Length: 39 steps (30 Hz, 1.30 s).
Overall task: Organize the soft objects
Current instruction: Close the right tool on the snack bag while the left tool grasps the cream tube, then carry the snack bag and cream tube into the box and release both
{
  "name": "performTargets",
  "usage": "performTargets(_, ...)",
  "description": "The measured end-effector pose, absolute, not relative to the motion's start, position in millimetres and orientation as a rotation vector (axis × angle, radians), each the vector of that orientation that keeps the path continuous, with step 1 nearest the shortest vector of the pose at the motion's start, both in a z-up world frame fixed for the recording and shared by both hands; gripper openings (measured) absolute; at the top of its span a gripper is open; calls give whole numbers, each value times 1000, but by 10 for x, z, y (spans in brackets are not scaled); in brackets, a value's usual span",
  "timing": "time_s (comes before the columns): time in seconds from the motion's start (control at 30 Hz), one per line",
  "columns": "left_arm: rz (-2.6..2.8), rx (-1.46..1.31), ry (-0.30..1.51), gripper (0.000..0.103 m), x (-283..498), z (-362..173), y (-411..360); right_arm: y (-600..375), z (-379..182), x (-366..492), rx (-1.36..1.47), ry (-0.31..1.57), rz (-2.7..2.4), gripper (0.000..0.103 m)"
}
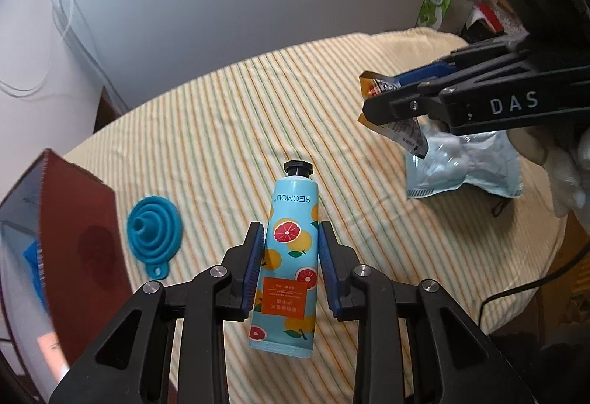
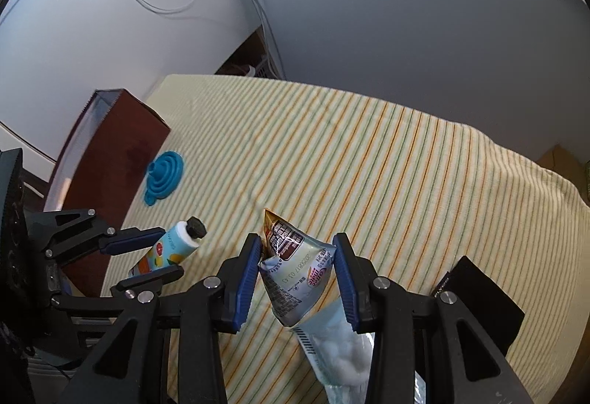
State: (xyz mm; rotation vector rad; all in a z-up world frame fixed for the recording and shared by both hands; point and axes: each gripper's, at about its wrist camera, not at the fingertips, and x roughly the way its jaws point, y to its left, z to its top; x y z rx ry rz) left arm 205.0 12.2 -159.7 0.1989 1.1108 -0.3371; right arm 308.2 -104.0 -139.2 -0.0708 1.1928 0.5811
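My left gripper [image 1: 291, 241] is shut on a light-blue hand cream tube [image 1: 291, 256] with grapefruit print and a black cap, held above the striped cloth; it also shows in the right wrist view [image 2: 166, 251]. My right gripper [image 2: 298, 256] is shut on a crumpled coffee creamer sachet [image 2: 295, 271], held above the cloth; it shows in the left wrist view [image 1: 398, 109] too. A pale-blue pack of cotton balls [image 1: 464, 164] lies on the cloth under the right gripper. A blue collapsible funnel [image 1: 155, 230] lies on the cloth to the left.
A dark red open box [image 1: 77, 249] stands at the left edge of the table [image 2: 405, 164], close to the funnel. A black object [image 2: 479, 297] lies at the right. A green tissue box [image 1: 435, 3] sits beyond the table. Walls and cables stand behind.
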Motion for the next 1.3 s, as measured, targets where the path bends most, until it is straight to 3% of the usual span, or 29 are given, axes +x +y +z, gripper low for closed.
performTargets(0.6, -136, 104, 956, 28, 1357, -669, 1414, -382, -490, 2798, -42, 1047, 755, 36)
performTargets(0.97, 34, 47, 974, 28, 997, -774, 2207, 642, -328, 2675, -86, 1034, 902, 36)
performTargets(1.3, 73, 39, 1002, 28, 922, -984, 2363, 1445, -445, 2667, -120, 1066, 955, 36)
